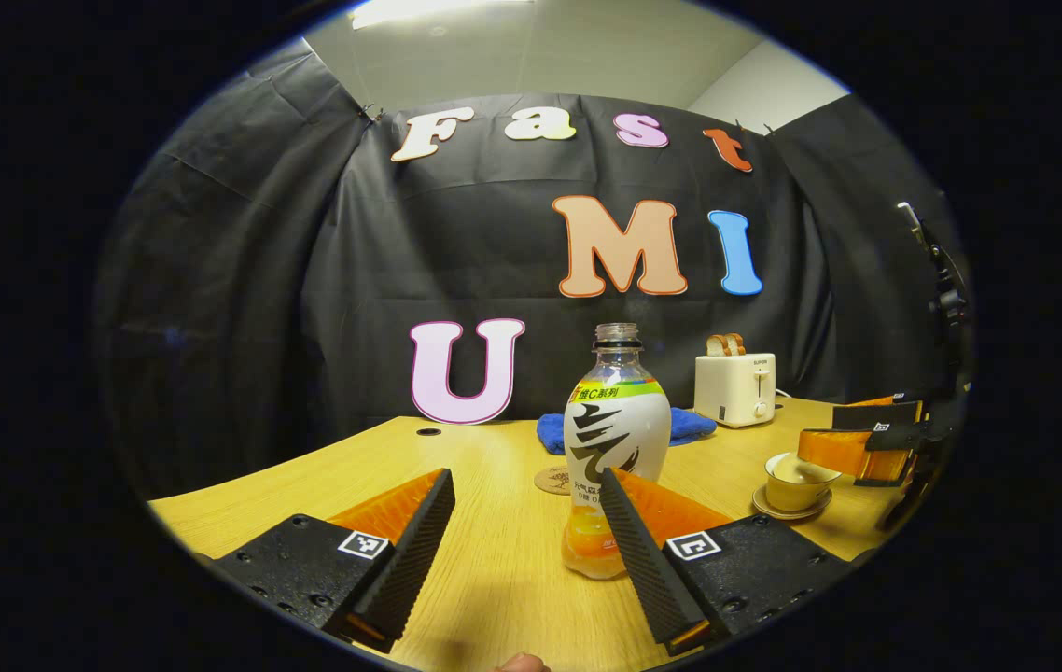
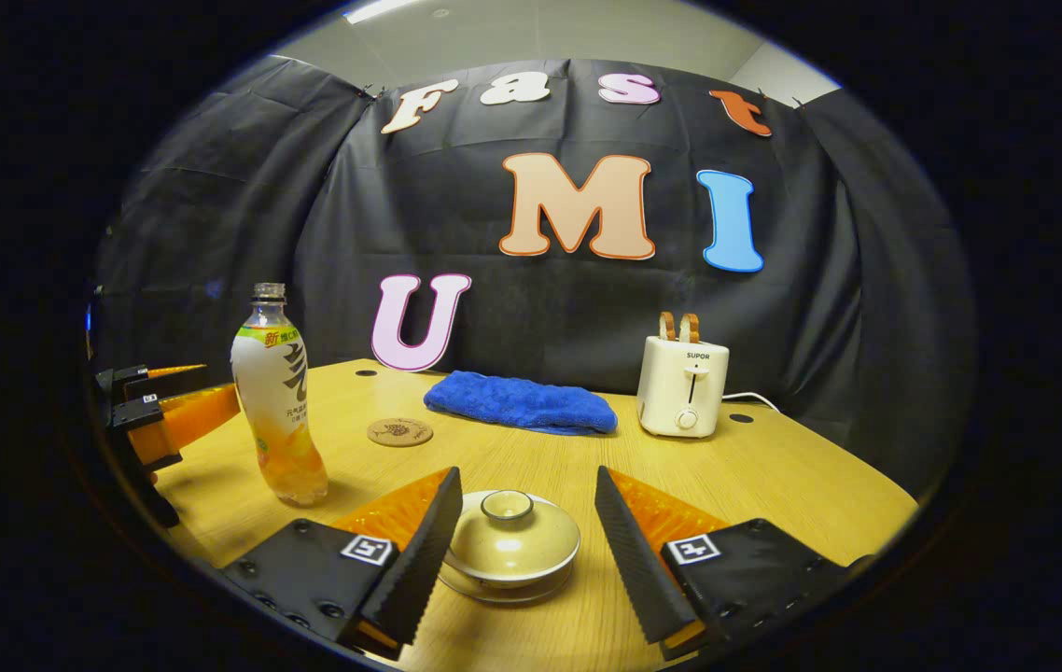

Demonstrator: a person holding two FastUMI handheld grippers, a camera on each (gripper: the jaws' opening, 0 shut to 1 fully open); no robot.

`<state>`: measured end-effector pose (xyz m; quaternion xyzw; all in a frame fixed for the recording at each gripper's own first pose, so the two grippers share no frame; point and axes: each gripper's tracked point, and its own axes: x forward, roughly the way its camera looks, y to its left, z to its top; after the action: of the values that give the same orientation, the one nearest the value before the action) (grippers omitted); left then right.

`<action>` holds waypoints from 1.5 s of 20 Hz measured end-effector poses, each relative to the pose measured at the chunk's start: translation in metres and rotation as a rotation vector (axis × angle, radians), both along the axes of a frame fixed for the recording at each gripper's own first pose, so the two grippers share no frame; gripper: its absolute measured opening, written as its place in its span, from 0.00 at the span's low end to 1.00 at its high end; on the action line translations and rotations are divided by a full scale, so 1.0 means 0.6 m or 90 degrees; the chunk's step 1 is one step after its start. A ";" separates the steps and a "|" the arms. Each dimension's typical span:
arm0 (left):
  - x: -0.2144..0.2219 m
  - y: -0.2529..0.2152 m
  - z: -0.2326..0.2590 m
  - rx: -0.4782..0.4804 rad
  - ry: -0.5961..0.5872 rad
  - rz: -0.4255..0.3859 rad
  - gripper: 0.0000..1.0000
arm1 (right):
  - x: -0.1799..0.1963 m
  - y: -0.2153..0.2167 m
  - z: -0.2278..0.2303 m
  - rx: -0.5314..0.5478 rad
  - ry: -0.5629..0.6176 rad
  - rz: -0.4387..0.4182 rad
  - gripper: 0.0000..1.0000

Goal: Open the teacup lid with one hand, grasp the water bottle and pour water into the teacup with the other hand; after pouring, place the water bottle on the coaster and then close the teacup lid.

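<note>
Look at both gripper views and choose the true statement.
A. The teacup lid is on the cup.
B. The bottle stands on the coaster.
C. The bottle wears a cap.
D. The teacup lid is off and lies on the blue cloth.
A: in the right gripper view the teacup lid sits on the cup, between the open right claw fingers.

The water bottle (image 1: pixel 617 439) (image 2: pixel 277 392) wears a printed wrap label: a band of small characters across a green and yellow strip near the shoulder, a large black brush-stroke character on white below it, and fine lines of print under that. The white toaster (image 1: pixel 734 389) (image 2: pixel 683 387) bears a short brand word in dark capitals on its front, above the lever slot. Each finger of the left gripper (image 1: pixel 524 478) and the right gripper (image 2: pixel 526 473) carries a square black-and-white coded marker (image 1: pixel 363 544) (image 2: pixel 367 550). The coaster (image 2: pixel 399 431) shows a stamped motif too small to make out.
</note>
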<state>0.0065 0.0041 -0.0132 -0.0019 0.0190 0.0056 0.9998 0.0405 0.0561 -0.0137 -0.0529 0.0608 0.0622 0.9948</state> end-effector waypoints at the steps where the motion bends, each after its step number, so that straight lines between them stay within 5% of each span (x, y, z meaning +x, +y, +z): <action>1: 0.000 0.000 -0.001 0.000 0.001 0.000 0.89 | 0.001 0.002 -0.007 -0.009 0.009 0.001 0.87; 13: 0.000 -0.001 0.001 -0.001 0.000 0.000 0.92 | 0.005 0.022 -0.035 -0.122 0.048 0.019 0.64; 17: 0.000 -0.002 0.001 -0.002 -0.002 0.000 0.92 | 0.008 0.021 -0.030 -0.128 0.047 0.016 0.44; 22: -0.001 -0.001 0.000 -0.001 0.000 0.002 0.92 | 0.009 0.015 -0.029 -0.094 0.057 0.022 0.29; 30: 0.001 0.002 -0.007 -0.001 0.010 0.006 0.92 | 0.014 0.004 -0.006 0.001 0.053 0.019 0.29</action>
<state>0.0073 0.0052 -0.0171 -0.0026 0.0272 0.0107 0.9996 0.0491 0.0588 -0.0170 -0.0502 0.1015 0.0791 0.9904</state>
